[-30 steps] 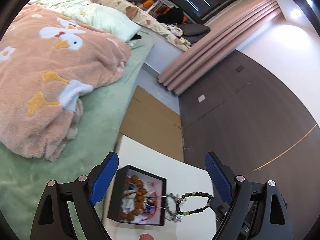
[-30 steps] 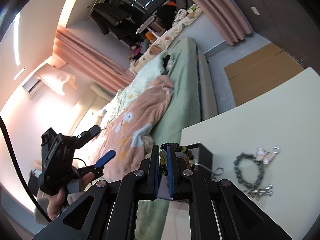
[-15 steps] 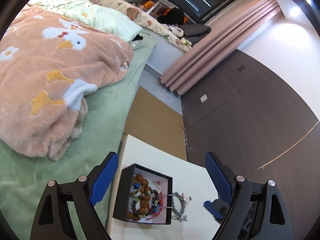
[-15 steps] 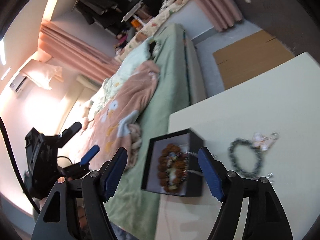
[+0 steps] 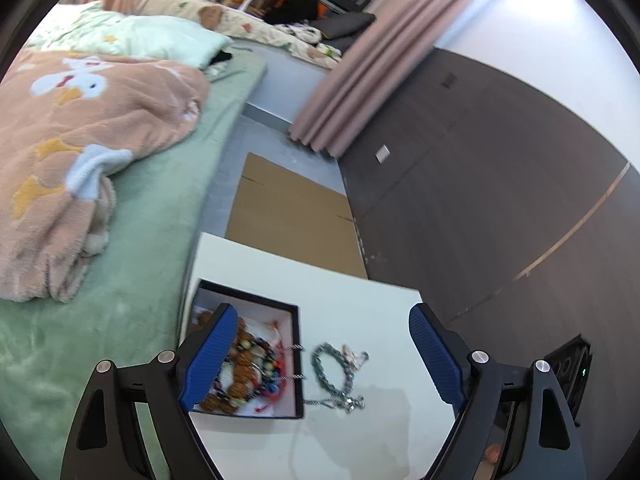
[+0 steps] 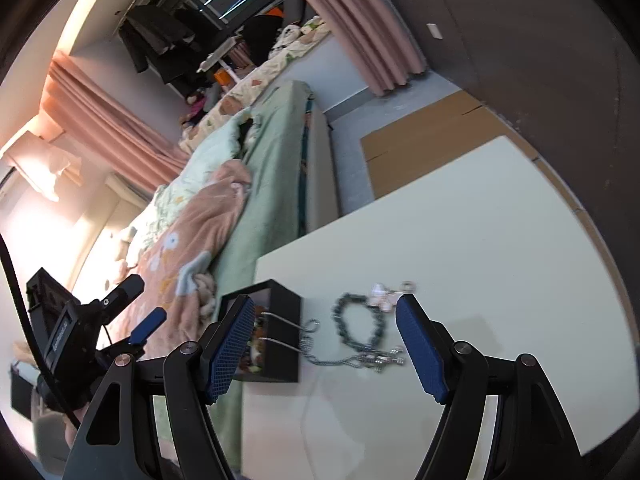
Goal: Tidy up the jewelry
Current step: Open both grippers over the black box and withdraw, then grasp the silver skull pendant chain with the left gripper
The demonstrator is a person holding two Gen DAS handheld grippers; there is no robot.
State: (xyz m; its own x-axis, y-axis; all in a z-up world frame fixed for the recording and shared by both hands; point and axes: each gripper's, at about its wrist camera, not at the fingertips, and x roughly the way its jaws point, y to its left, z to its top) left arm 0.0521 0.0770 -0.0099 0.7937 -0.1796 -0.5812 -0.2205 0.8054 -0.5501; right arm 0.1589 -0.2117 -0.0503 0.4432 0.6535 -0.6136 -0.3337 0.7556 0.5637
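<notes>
A black jewelry box (image 5: 294, 322) with a white inside sits at the left edge of a white table (image 5: 344, 288). It holds several bead bracelets (image 5: 246, 354), and a silver chain (image 5: 296, 347) hangs over its right wall. A grey-green bead bracelet (image 5: 326, 368) with a pale charm lies on the table right of the box, beside a silver chain with clasps (image 5: 348, 400). My left gripper (image 5: 320, 360) is open and empty above the box and bracelet. My right gripper (image 6: 326, 350) is open and empty, with the box (image 6: 286, 328) and bracelet (image 6: 360, 322) between its fingers.
A bed with a green sheet (image 5: 140, 240) and a peach blanket (image 5: 80, 128) lies left of the table. Flat cardboard (image 5: 292, 216) lies on the floor beyond the table. A dark wall (image 5: 500, 184) and pink curtains (image 5: 372, 60) stand to the right.
My right gripper held a dark bead bracelet over the box a second ago; it opened, the bracelet went into the box, and the gripper pulled back. My left gripper moved closer over the box.
</notes>
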